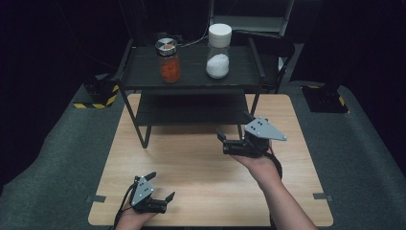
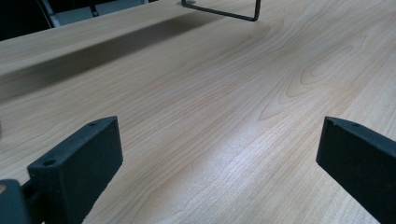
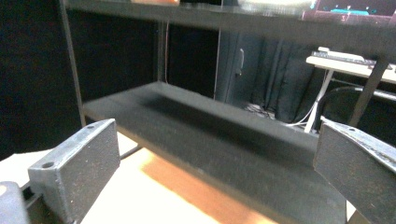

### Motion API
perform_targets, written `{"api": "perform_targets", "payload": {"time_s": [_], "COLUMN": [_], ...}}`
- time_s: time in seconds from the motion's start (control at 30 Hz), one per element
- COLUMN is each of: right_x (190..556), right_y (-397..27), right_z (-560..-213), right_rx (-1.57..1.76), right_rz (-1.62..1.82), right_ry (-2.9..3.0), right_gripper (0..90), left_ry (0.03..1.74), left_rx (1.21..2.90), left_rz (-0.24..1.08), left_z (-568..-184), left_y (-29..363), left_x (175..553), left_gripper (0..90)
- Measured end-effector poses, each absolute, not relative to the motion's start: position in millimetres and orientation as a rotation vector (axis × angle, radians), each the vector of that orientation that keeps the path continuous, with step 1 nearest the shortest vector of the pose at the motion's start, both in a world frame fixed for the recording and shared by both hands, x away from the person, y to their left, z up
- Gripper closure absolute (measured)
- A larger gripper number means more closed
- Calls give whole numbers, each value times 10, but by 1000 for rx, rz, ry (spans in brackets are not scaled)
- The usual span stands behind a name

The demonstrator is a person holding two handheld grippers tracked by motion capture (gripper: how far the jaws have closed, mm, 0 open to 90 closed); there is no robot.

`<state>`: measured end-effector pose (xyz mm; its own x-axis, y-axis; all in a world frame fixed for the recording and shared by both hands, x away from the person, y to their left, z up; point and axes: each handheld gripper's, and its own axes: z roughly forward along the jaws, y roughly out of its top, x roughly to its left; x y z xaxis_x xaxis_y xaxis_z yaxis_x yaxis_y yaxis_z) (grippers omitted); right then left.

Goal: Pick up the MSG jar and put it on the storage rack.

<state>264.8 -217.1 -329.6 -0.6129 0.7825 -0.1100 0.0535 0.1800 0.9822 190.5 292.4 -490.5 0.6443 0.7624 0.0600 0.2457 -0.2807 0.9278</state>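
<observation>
The left gripper (image 1: pixel 162 188) rests low at the near edge of the worktop (image 1: pixel 191 158), its jaws wide apart with nothing between them; in the left gripper view there is bare wood ahead of it and, far in front, a foot of the rack (image 2: pixel 219 11). It has no work at this moment, so it is best to keep it there, well apart from the other hand.

Going to the right, the red jar (image 1: pixel 168 60) stands upright on the top shelf (image 1: pixel 143 67) of the rack, far ahead of the left gripper and up to the left of the right one. Just to the right of it, not touching, stands the white jar (image 1: pixel 219 50) with its broad white lid.

The right gripper (image 1: pixel 233 127) is held above the worktop in front of the rack, jaws wide and empty. In the right gripper view it looks at the lower shelf (image 3: pixel 210 135), so both jars are above it, the white jar being the nearer. I judge that the step in hand is the reach for a jar. To do it well, the gripper should rise first until it clears the raised side rail (image 1: pixel 256 57), then go forward level, with the jaws open wider than the glass body. It should close on the body below the lid, and not push the neighbour jar.
</observation>
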Motion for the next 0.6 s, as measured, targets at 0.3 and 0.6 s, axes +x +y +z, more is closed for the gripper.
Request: {"api": "perform_targets", "payload": {"time_s": [0.3,0.6], "right_x": [2576,2507], "right_y": [-2229,-2304], "right_z": [-3564,-3880], "right_rx": [801,848], "right_rz": [1441,1398], "right_ry": [1878,1928], "right_gripper": [2,2], "left_ry": [804,802], "left_rx": [1831,1832], "left_rz": [627,629], "left_z": [-4907,-4908], "left_y": [2922,2923], "left_x": [1903,1902], "left_gripper": [6,6]}}
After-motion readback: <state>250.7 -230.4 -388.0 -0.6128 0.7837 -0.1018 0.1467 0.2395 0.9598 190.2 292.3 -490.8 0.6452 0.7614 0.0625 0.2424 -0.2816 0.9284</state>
